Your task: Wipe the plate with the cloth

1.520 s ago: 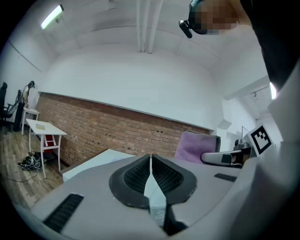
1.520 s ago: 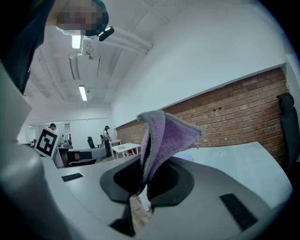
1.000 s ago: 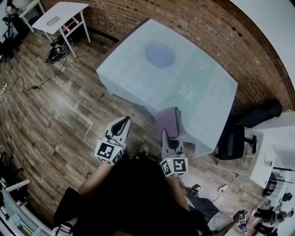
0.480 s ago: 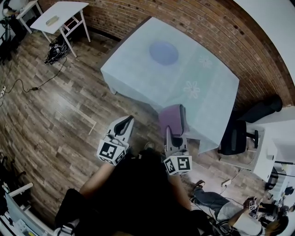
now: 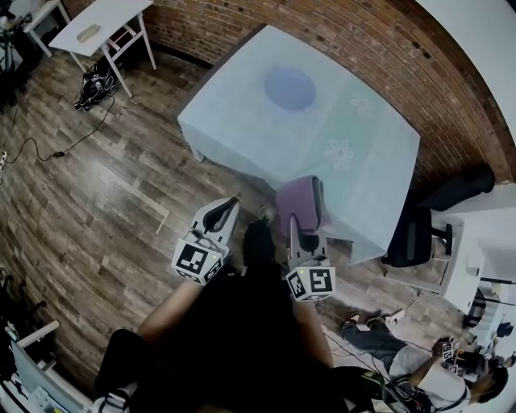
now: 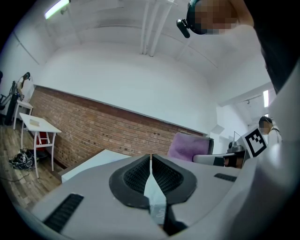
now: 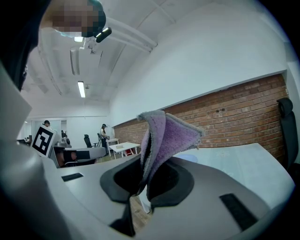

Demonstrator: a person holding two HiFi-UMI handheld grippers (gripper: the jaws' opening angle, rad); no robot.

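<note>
A round blue plate (image 5: 289, 88) lies on the far half of the table (image 5: 242, 129), which has a pale blue cover. My right gripper (image 5: 300, 219) is shut on a purple cloth (image 5: 300, 202); the cloth stands up from its jaws at the table's near edge. In the right gripper view the cloth (image 7: 164, 136) rises folded between the pads, and the plate (image 7: 189, 158) shows small beyond it. My left gripper (image 5: 228, 206) is over the floor, left of the cloth and short of the table. Its jaws (image 6: 150, 161) are shut with nothing in them.
A brick wall (image 5: 387, 48) runs behind the table. A black office chair (image 5: 411, 238) stands at the table's right corner. A small white table (image 5: 103, 20) and a bag with cables (image 5: 93, 85) are far left on the wooden floor. A person (image 5: 403, 363) is low at the right.
Both grippers have moved toward the table, which now sits closer in the head view. The cloth has stayed in the right gripper, and the left jaws have stayed shut.
</note>
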